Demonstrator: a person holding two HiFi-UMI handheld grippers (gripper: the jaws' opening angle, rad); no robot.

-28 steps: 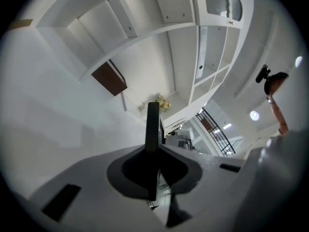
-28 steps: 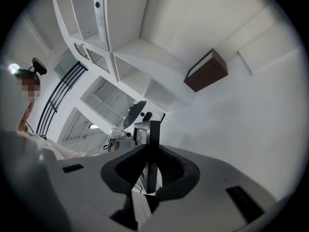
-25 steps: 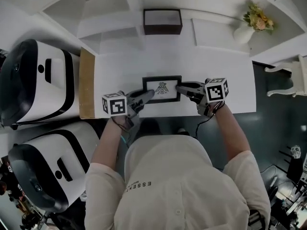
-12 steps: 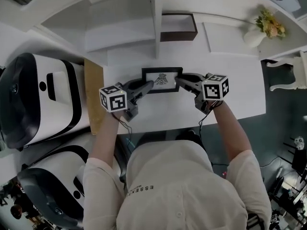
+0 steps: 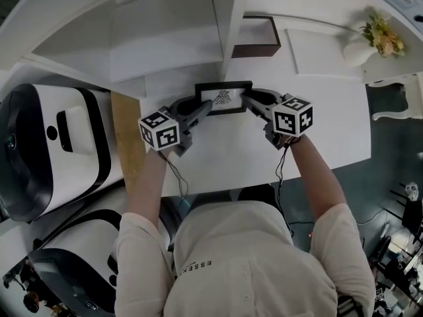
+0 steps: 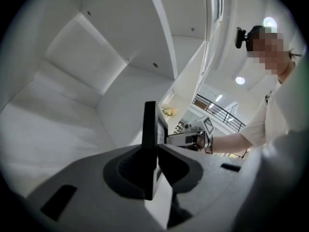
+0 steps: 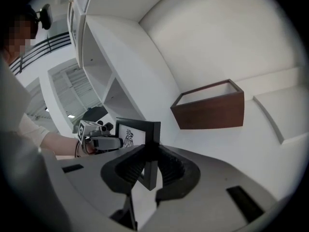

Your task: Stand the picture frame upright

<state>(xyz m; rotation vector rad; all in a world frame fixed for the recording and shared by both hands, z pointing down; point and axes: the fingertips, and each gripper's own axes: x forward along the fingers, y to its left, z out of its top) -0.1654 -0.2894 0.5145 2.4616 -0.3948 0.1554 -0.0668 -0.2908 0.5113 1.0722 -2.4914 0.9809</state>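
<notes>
Picture frame [image 5: 223,98] near upright by tabletop [image 5: 310,124] far edge. Left gripper [image 5: 206,107] fingers grasp one side, just easing open; right gripper [image 5: 244,97] fingers clamp other. Seat base flat before release.

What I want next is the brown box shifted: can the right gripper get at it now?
Probably not yet: the right gripper is shut on the picture frame's edge. Once it lets go, the bare tabletop between it and the brown box looks free.
</notes>
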